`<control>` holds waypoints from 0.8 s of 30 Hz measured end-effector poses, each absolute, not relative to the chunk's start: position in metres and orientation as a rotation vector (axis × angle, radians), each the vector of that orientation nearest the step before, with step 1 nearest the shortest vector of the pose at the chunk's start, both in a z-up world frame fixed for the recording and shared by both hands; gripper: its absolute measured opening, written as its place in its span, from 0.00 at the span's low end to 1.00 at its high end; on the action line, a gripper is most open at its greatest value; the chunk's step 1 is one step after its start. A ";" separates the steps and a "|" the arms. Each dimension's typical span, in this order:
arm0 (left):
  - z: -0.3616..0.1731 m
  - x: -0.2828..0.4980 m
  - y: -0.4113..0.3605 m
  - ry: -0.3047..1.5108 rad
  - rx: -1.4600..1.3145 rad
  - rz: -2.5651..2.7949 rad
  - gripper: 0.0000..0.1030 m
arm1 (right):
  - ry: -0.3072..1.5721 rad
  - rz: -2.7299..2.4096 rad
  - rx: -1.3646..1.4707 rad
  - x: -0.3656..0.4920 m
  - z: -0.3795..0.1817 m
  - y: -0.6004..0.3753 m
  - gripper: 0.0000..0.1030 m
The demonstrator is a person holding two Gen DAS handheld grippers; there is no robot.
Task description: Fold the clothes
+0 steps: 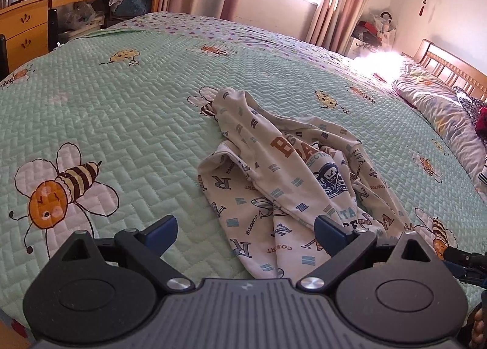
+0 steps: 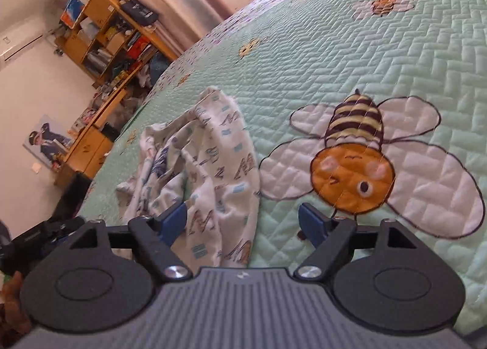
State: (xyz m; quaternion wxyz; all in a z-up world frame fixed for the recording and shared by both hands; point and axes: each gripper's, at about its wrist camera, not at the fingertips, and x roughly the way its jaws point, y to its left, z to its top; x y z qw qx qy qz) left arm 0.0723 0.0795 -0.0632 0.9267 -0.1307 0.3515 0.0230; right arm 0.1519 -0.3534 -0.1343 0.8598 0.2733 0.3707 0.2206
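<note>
Left gripper (image 1: pixel 246 228) and right gripper (image 2: pixel 242 221): black housings, ribbed grey bodies, silver screws, blue-padded fingers (image 1: pixel 164 228).

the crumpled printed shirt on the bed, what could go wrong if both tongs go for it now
1. The printed shirt lies bunched in overlapping layers, so the open left tongs may pinch several layers at once and fold it crooked.
2. The open right tongs sit over the shirt's edge, next to the green quilt; a low pinch might catch the quilt too.
</note>
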 end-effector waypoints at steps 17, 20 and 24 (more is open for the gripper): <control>-0.088 0.092 0.089 0.759 -0.336 -0.019 0.94 | 0.813 0.618 0.372 0.226 -0.144 -0.289 0.09; -0.086 0.096 0.090 0.752 -0.345 -0.031 0.94 | 0.778 0.611 0.275 0.224 -0.132 -0.292 0.08; -0.085 0.100 0.088 0.745 -0.350 -0.049 0.94 | 0.658 0.439 -0.107 0.230 -0.093 -0.286 0.08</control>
